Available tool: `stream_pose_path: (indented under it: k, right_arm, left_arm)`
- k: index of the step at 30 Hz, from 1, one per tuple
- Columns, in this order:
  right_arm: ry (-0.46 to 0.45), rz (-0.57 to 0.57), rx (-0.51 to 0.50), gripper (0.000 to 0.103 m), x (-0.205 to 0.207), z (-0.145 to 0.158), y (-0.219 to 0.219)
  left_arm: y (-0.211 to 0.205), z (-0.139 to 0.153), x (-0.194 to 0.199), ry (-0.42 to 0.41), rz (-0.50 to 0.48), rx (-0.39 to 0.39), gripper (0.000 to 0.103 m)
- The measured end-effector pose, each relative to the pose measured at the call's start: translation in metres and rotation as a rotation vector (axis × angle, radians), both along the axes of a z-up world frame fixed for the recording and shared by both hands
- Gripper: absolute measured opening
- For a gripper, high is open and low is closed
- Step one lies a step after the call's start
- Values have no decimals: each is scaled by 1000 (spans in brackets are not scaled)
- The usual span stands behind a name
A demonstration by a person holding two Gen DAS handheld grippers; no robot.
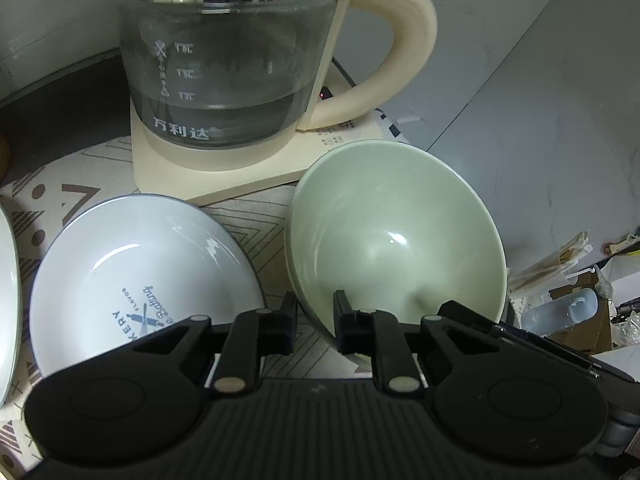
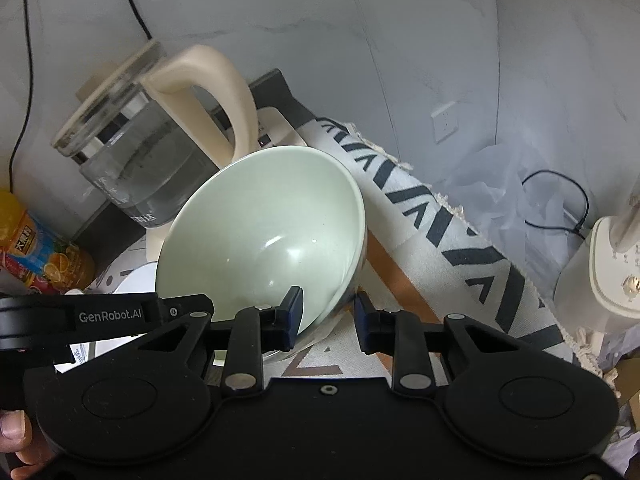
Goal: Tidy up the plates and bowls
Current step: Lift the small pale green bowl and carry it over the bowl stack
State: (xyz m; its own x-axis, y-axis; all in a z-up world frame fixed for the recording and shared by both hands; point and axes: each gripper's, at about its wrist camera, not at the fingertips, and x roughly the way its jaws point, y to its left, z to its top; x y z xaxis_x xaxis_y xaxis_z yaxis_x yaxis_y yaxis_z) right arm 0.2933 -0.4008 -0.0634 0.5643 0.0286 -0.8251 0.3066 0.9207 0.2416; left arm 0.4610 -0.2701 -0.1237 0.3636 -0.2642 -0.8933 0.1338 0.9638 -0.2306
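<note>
A pale green bowl point(image 1: 396, 236) is held tilted above the patterned mat. My left gripper point(image 1: 316, 320) straddles its near rim, one finger inside and one outside, shut on it. My right gripper point(image 2: 326, 316) straddles the same bowl's point(image 2: 264, 236) rim with one finger inside and one outside; whether its pads touch the rim is unclear. A white plate with blue lettering point(image 1: 132, 280) lies flat on the mat left of the green bowl. The edge of another white dish point(image 1: 8, 300) shows at the far left.
A glass kettle with a cream handle point(image 1: 224, 80) stands on its cream base point(image 1: 224, 176) just behind the dishes. An orange drink bottle point(image 2: 36, 252) stands left. The mat point(image 2: 460, 248) hangs over the table's right edge; clutter and a white appliance point(image 2: 600, 276) lie below.
</note>
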Motion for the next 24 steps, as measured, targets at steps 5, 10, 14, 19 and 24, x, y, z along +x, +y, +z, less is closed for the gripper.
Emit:
stream_pose_path:
  k: [5, 10, 14, 19, 24]
  right_arm:
    - [-31, 8, -3, 27, -8, 14, 4]
    - [-62, 16, -1, 27, -16, 28, 8]
    - [-88, 31, -5, 27, -22, 38, 13]
    - [-113, 47, -13, 27, -33, 50, 21]
    - [-132, 64, -13, 27, -46, 57, 30]
  left_arm:
    - [3, 13, -8, -26, 13, -8, 16]
    - [6, 29, -19, -58, 21, -16, 16]
    - [11, 43, -30, -81, 31, -20, 17]
    - [17, 56, -46, -112, 41, -21, 17]
    - [25, 64, -63, -129, 58, -23, 17]
